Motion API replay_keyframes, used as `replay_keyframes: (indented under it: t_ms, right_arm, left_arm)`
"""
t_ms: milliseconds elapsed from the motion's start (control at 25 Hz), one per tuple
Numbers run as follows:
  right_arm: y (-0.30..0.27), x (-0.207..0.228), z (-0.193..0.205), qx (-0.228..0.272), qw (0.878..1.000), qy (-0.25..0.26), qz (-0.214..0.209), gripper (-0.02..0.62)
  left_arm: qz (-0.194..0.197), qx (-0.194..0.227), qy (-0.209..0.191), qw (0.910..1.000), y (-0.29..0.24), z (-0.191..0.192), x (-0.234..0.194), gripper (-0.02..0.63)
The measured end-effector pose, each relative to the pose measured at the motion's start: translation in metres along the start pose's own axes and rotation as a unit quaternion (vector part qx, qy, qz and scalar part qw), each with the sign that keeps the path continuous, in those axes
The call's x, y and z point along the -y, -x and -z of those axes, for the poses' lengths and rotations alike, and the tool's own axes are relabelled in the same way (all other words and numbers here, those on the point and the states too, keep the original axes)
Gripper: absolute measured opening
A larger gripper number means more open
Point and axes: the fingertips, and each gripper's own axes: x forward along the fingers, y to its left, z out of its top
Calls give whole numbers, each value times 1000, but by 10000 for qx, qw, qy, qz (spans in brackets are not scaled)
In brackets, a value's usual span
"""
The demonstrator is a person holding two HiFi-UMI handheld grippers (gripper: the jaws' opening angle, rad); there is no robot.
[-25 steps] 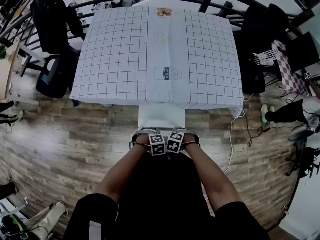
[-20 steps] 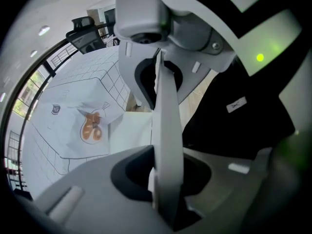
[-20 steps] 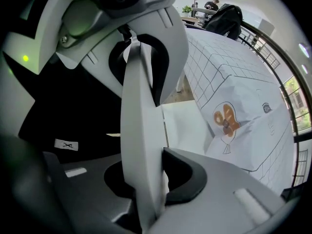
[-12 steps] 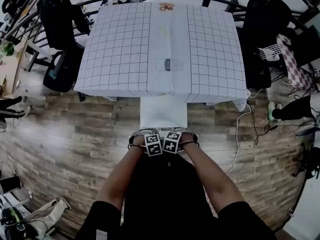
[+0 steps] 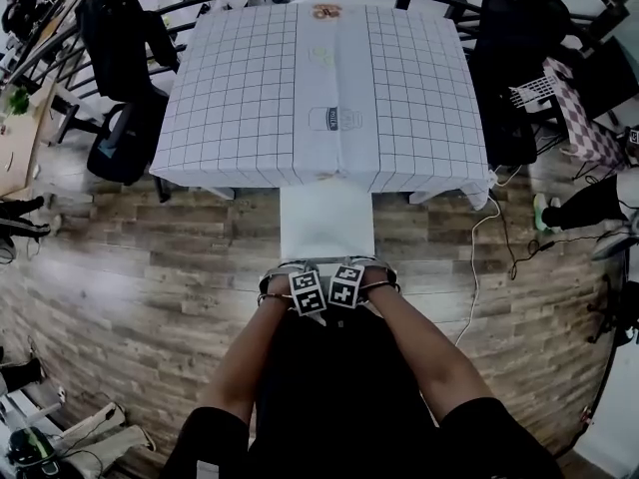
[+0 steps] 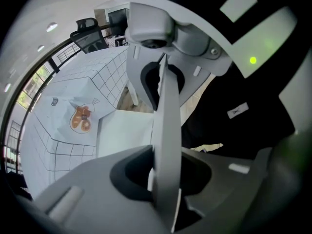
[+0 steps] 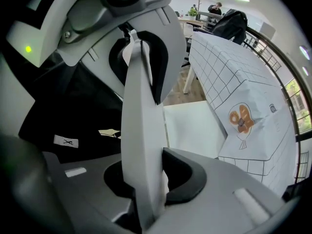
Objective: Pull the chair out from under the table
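Note:
A white chair [image 5: 326, 223] stands part way out from under the table [image 5: 250, 98], which is covered by a white gridded cloth. Only the chair's seat and the top edge of its back show in the head view. Both grippers sit side by side on that top edge, just in front of the person's body. My left gripper [image 5: 297, 269] is shut on the chair back [image 6: 165, 126]. My right gripper [image 5: 357, 266] is shut on the chair back [image 7: 139, 130] too. In each gripper view the pale slat runs straight between the dark pads. The other gripper shows further along the slat.
Black office chairs stand at the table's left [image 5: 120, 58] and right [image 5: 509, 78]. A white cable [image 5: 469, 267] trails over the wooden floor to the right of the chair. Someone's legs [image 5: 579, 213] show at the right edge, and a dark railing curves behind the table.
More of the white seat shows in front of the table's edge. The chair has come out toward the person while both grippers kept their hold on its back.

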Motion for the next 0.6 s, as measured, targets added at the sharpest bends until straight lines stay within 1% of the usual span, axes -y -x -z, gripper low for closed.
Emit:
replay_keyframes:
  t_ms: [80,200,320,480,600]
  right_arm:
    - [-2,-9,-1,-48,10000,25,7,89]
    - [3,-19,-10,-131,9999,-27,-73,87]
    - [5,-34,-12,-164,9998,51,-115,86]
    - [2,-56,-13,-225,9996,2,-153,86]
    - [2,-78,-17,-272,9994,-63,-227,86]
  left_arm:
    - [-3,2,-8,10000,0,3,8,87]
    - [147,45,29,9999,7,11,14,87]
    - [264,59,106,9996,11,14,28,92]
    - [273,93,24,9996,13,19,48,92]
    - [354,85,-57,9993,17,27,68,92]
